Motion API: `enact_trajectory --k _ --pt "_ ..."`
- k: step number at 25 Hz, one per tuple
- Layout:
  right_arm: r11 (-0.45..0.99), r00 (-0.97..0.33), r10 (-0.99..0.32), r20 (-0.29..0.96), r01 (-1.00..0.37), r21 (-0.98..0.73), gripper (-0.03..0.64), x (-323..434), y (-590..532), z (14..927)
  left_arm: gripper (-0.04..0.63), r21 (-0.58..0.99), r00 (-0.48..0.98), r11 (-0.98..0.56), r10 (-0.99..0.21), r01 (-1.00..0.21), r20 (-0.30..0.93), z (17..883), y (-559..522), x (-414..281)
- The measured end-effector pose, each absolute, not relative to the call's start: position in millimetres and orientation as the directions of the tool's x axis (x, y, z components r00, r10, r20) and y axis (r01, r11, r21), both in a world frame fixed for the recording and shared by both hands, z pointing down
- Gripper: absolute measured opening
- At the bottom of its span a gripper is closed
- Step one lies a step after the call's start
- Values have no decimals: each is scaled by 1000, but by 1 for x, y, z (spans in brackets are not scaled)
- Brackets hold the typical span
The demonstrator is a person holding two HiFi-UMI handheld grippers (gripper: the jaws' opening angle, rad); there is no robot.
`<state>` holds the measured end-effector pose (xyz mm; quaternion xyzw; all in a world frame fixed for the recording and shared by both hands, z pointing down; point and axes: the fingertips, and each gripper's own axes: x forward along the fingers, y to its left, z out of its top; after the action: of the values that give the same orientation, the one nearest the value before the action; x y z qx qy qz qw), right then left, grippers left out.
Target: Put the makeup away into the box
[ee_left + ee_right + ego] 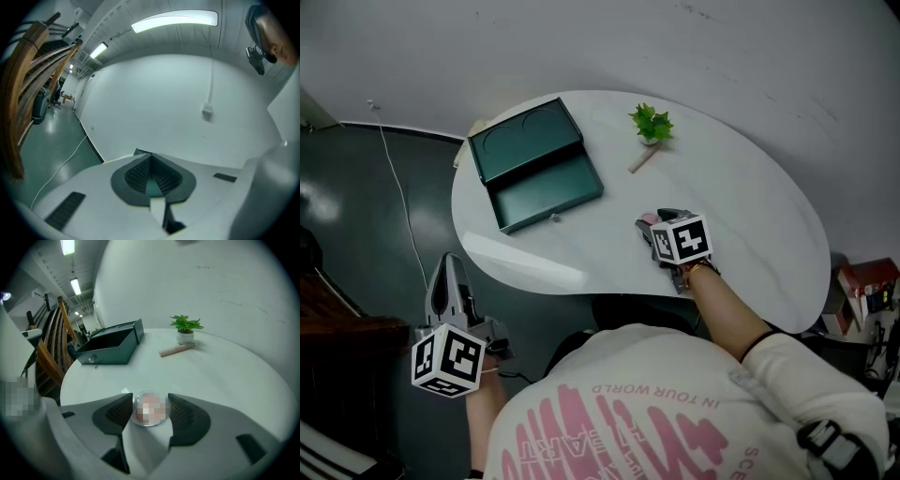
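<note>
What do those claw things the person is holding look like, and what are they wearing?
The left gripper and right gripper are light grey, with dark ribbed pads. Each carries a white cube with black square markers. The person wears a cream top with pink lettering; its sleeve has a dark cuff.

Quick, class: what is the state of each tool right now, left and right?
Left tool: closed, holding nothing.
Right tool: closed on the round pink compact.
</note>
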<state>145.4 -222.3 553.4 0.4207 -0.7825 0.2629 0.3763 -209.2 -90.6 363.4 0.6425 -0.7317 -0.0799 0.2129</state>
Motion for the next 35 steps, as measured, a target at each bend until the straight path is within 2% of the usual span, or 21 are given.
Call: enact_trajectory --k 5,11,25,35 --pt "458 -348 -460 817 -881 -118 227 147 -219 551 2 386 -101 171 -975 -906 196 356 -77 -214" --pt "471 -357 -480 801 -875 -108 224 140 -214 541 2 386 -120 184 -975 -904 185 353 -63 -219" --pt "516 -535 -545 645 -821 -245 222 78 -193 467 2 393 -109 162 -982 -905 153 340 -23 -224" --pt "570 -602 -512 612 -772 -282 221 30 -144 454 2 401 -107 176 -976 -899 190 353 30 -238"
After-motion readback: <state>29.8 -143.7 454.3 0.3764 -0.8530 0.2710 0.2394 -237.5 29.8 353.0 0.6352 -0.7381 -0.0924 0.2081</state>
